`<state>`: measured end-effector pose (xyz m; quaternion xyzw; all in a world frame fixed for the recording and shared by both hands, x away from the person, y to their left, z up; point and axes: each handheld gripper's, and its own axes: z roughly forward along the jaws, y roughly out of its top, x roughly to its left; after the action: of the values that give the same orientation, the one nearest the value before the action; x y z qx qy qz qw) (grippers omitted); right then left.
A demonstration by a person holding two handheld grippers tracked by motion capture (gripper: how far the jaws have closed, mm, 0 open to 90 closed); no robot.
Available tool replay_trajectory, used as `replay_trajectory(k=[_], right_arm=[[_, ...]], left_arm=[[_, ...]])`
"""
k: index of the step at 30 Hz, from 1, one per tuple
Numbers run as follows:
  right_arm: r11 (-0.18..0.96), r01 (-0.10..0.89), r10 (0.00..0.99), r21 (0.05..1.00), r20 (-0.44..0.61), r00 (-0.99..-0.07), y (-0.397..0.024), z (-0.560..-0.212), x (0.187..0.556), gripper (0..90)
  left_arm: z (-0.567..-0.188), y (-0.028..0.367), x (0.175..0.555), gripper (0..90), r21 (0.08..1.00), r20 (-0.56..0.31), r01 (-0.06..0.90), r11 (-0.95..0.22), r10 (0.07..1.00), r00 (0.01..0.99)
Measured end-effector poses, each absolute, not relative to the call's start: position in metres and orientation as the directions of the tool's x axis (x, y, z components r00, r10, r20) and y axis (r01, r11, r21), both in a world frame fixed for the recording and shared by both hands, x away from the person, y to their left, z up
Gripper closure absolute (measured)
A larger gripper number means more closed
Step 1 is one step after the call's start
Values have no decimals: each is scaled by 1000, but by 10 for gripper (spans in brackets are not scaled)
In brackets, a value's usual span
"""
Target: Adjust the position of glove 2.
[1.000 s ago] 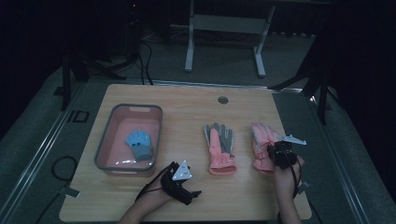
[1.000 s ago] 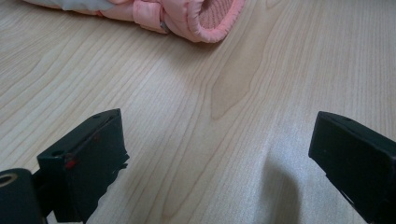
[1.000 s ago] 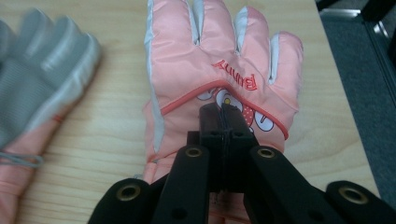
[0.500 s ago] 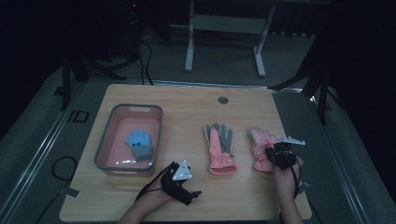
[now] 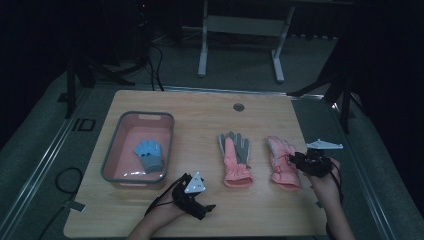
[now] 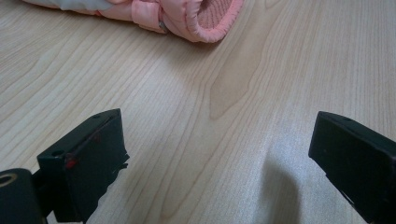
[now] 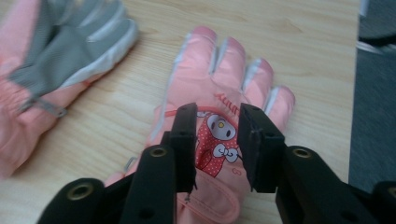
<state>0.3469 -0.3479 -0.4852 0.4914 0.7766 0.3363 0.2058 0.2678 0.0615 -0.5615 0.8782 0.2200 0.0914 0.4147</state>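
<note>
Two pink gloves lie flat on the wooden table [image 5: 200,110]. The left one [image 5: 235,159] is palm up, with a grey palm. The right one [image 5: 281,162] is back up and has a cartoon patch [image 7: 215,140]. My right gripper [image 5: 298,161] hovers over that glove's back [image 7: 219,84]. Its jaws [image 7: 215,116] have just been opening; they stand a little apart, with nothing pressed between them. My left gripper [image 5: 202,208] rests near the front edge, and its jaws [image 6: 215,135] are wide open over bare wood. A pink glove cuff [image 6: 205,16] lies ahead of them.
A pink tub [image 5: 116,150] with a grey rim stands at the table's left and holds a small blue glove [image 5: 149,154]. A round cable hole [image 5: 238,107] sits near the far edge. The table's right edge [image 7: 358,93] runs close to the right glove.
My right gripper has drawn back a little to the right and up from the right-hand glove, which stays flat on the table. The left gripper has not moved.
</note>
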Motion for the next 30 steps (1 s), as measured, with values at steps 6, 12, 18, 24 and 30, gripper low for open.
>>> replay_trajectory(k=[6,12,18,24,30], right_arm=[[321,615,881,720,10,-472,-357,-484,347,621],[304,626,886,718,29,-464,-356,-498,349,599],[330,645,876,689,30,-481,-353,-522,360,579],[302,665,859,683,107,-500,-357,-533,368,677],[274,676,872,684,120,-475,-353,-532,364,875]], left_arm=[[-562,62,268,40,767,-25,316,-558,466,884],[-562,62,268,40,766,-31,318,-559,462,886],[-562,62,268,39,768,-30,316,-557,462,887],[-562,62,268,40,769,-24,311,-558,461,887],[-562,62,268,40,768,-24,312,-559,462,887]])
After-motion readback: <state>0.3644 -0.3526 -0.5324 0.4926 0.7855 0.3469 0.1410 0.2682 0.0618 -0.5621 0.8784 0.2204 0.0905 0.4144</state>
